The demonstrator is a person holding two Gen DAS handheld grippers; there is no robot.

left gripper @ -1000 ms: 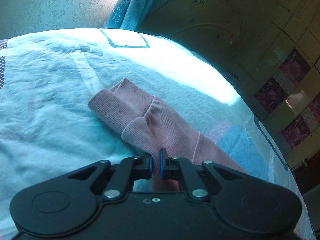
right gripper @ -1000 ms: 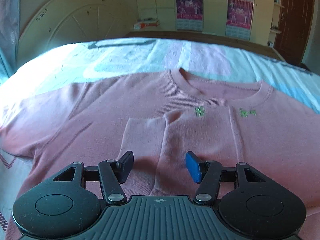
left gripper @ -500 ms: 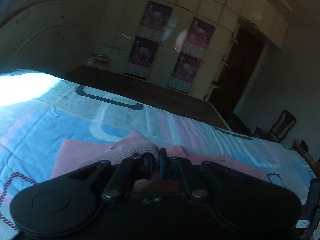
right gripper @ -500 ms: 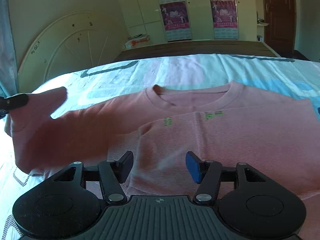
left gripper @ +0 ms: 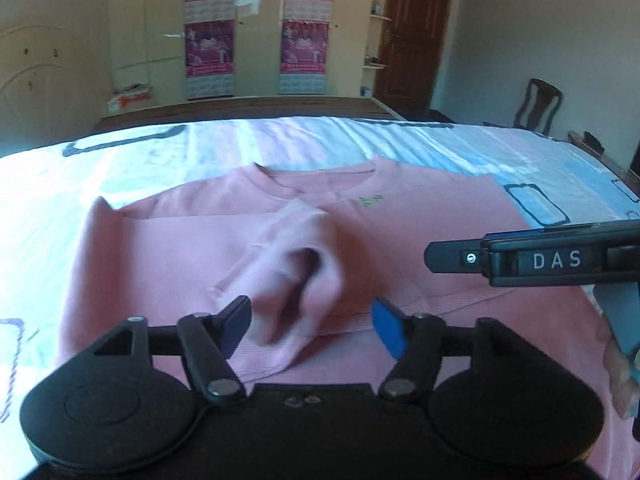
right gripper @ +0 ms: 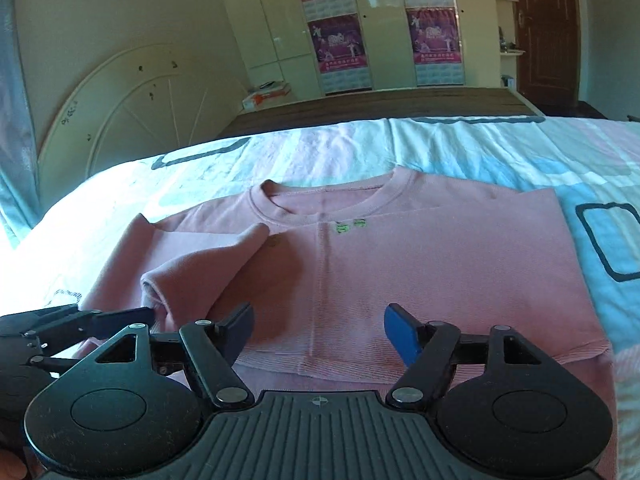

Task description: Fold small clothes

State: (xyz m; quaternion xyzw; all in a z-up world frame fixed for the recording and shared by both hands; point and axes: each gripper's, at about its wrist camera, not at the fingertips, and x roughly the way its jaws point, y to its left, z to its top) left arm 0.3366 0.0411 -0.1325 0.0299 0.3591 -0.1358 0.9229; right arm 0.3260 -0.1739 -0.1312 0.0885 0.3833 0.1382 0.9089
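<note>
A pink sweatshirt (left gripper: 408, 236) (right gripper: 440, 264) lies flat on the bed, collar (right gripper: 332, 196) at the far side, its right side folded inward. Its left sleeve (left gripper: 292, 268) (right gripper: 208, 264) is laid across the chest. My left gripper (left gripper: 310, 312) is opening; the blurred cuff hangs loose between its fingers and the pads do not press on it. My right gripper (right gripper: 319, 314) hovers over the lower hem, its jaws opening too, with nothing between them. One left gripper finger (right gripper: 120, 317) shows beside the cuff in the right wrist view.
The patterned bedsheet (left gripper: 200, 152) (right gripper: 480, 148) surrounds the sweatshirt. A curved headboard (right gripper: 120, 120) stands at the left, a wardrobe with posters (right gripper: 340, 40) behind the bed, a door (left gripper: 412, 32) and a chair (left gripper: 540, 100) at the right. A hand (left gripper: 616, 372) holds the right gripper.
The left gripper, shut on the cuff, swung the sleeve from the left over the sweatshirt's chest, then opened and let it go. The right gripper drew back a little and widened.
</note>
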